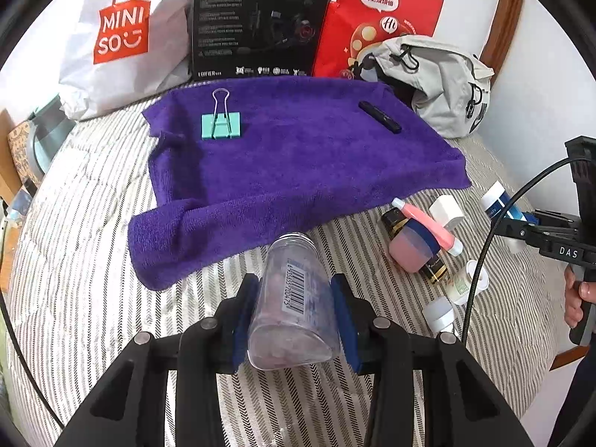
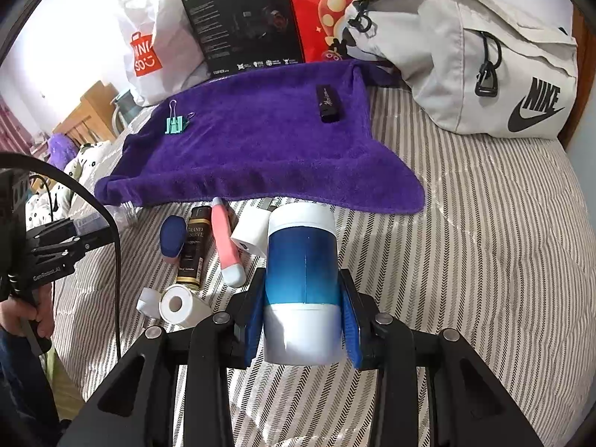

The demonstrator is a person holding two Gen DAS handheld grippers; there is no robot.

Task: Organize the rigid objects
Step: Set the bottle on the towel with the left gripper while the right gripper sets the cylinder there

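Observation:
My left gripper (image 1: 294,290) is shut on a clear plastic jar (image 1: 294,298) with a barcode label, held above the striped bed just short of the purple towel (image 1: 298,156). My right gripper (image 2: 303,279) is shut on a blue and white bottle (image 2: 303,272), also near the towel's (image 2: 260,141) front edge. On the towel lie a mint binder clip (image 1: 221,124) (image 2: 175,123) at the left and a black stick (image 1: 380,116) (image 2: 329,106) at the right. Several small items lie on the bed: a pink tube (image 2: 227,246), a dark gold-trimmed bottle (image 2: 192,249), a white plug (image 2: 253,236).
A white shopping bag (image 1: 123,33), a black box (image 1: 260,22), a red bag (image 1: 376,11) and a grey backpack (image 2: 484,63) line the far side of the bed. A person's hand (image 1: 577,298) holds the right gripper's handle. The striped sheet (image 2: 484,242) stretches right.

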